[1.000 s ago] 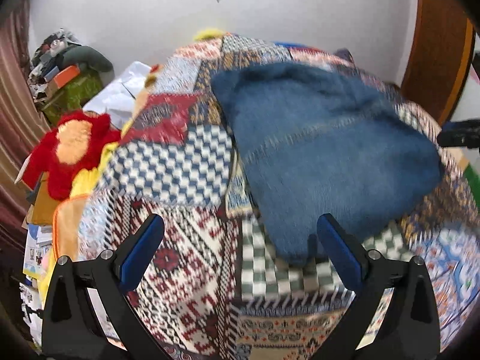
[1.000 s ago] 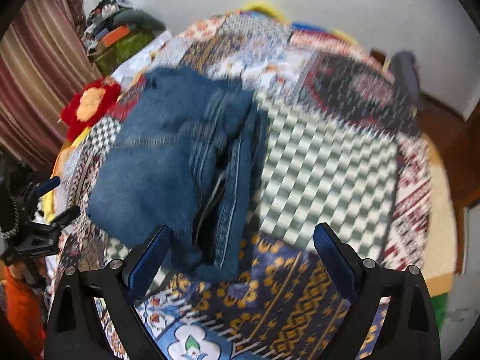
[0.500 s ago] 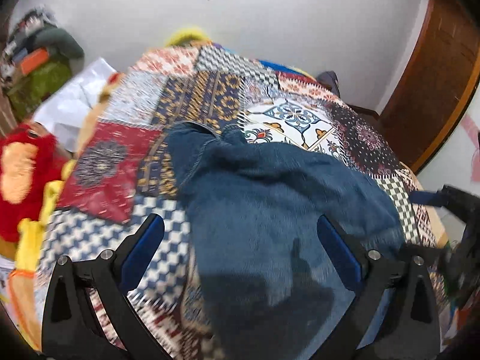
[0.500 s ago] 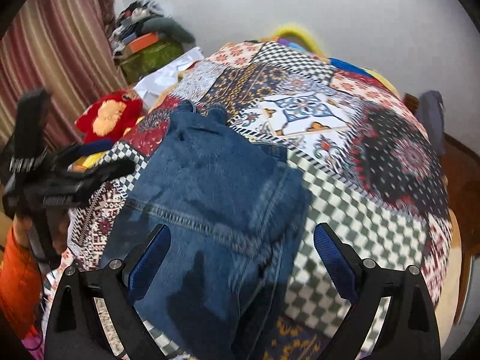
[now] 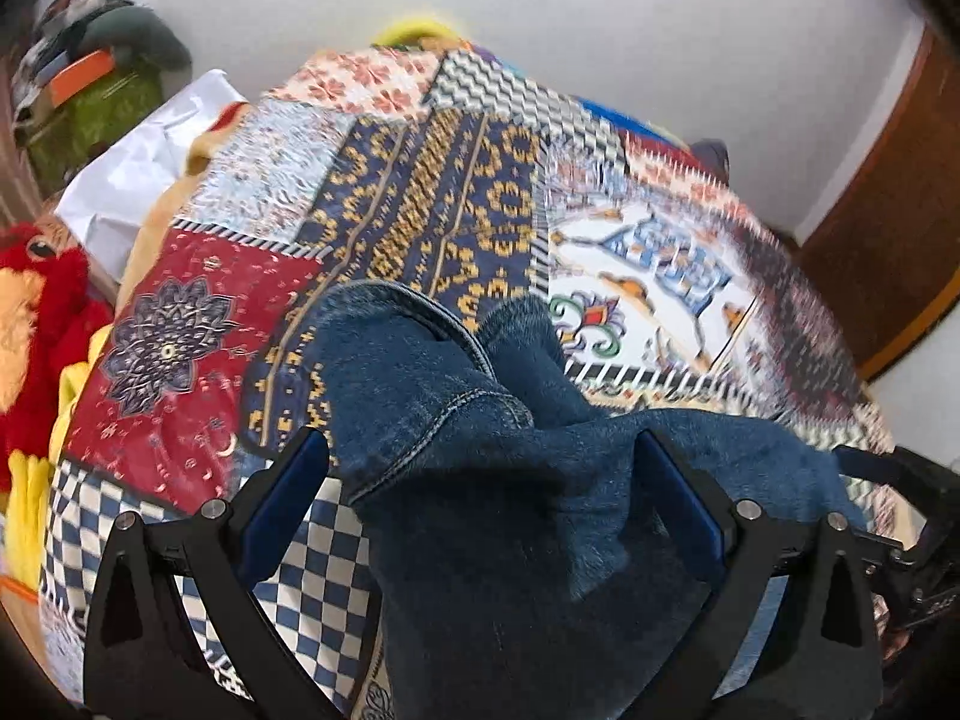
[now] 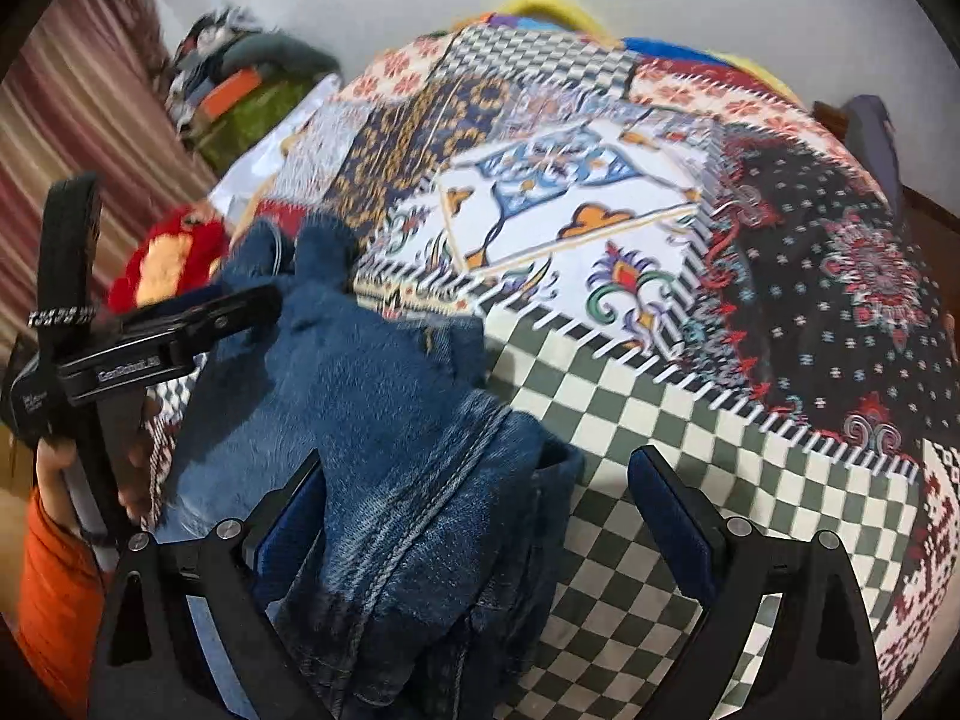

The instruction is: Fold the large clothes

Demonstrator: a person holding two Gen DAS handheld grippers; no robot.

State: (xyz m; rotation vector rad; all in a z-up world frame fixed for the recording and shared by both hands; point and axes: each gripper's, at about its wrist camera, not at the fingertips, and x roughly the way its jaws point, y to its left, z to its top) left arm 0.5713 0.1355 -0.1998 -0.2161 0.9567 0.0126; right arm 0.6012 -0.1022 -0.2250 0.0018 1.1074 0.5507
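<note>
The folded blue denim jeans (image 5: 516,516) lie bunched on the bed's patchwork quilt (image 5: 420,192), thick seams and a hem loop showing. A second ago they lay flatter and farther off; now both tools sit close over them. The left hand-held gripper (image 5: 480,498) and right hand-held gripper (image 6: 480,516) have fingers spread apart, seemingly astride the cloth. A red plush toy (image 5: 36,312) lies beside the bed.

Left tool (image 5: 480,474) with jaws spread wide, right tool (image 6: 477,486) likewise wide apart, left hand (image 6: 54,468) in orange sleeve gripping its handle.
</note>
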